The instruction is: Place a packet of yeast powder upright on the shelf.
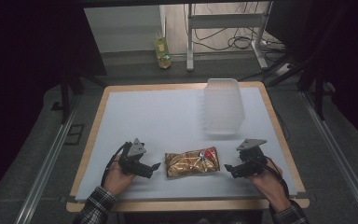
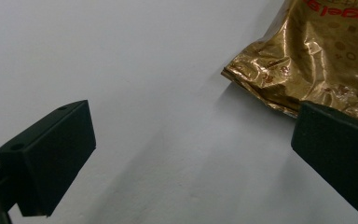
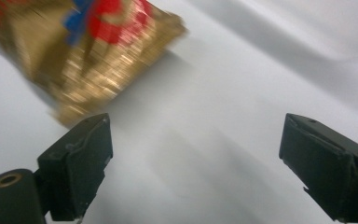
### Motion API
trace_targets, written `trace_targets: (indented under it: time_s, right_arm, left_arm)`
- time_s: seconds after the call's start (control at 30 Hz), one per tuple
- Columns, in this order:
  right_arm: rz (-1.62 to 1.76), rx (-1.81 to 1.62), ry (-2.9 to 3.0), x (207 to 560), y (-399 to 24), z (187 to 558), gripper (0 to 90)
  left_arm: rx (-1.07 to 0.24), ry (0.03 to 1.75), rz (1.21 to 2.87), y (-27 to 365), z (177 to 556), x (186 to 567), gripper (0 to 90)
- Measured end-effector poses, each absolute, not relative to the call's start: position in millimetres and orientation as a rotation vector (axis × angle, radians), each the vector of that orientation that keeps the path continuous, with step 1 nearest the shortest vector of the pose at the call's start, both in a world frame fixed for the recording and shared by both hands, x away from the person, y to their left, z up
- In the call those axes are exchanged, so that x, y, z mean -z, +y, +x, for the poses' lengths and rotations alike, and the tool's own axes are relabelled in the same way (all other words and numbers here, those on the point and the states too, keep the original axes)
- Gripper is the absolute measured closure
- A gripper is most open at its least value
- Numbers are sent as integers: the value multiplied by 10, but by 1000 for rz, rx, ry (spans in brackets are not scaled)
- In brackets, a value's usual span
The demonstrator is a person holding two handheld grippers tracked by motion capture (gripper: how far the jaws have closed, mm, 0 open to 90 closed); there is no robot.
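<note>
White mat (image 1: 168,116) over a wood-edged table (image 1: 279,140), dark room around it; grey floor beyond at twelve o'clock with a metal stand (image 1: 226,32), cables and a yellowish bottle (image 1: 162,52), label unreadable. Gold foil packet (image 1: 191,162) lies flat near the mat's six o'clock edge. Clear plastic tub (image 1: 223,106) at one o'clock from it. Left gripper (image 1: 154,166) at the packet's nine o'clock, right gripper (image 1: 228,169) at three: both wide apart, empty.
</note>
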State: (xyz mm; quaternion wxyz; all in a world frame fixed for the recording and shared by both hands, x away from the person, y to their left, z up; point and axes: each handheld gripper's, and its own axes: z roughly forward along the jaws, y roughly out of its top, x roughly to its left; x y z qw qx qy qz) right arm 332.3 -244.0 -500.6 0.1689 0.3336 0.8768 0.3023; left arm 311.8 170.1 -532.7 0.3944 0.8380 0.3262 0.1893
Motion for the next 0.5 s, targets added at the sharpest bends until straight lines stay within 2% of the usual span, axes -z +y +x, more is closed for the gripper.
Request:
trace_targets:
  time_s: [0.17, 0.5]
  right_arm:
    - [965, -952, 2540, 5063, -2521, 3401, 42]
    - [939, -944, 2522, 5083, -2497, 3397, 5]
  left_arm:
    - [-498, 802, 2111, 1698, 3109, 5338, 0]
    - [-414, 840, 2125, 1686, 3145, 5353, 1]
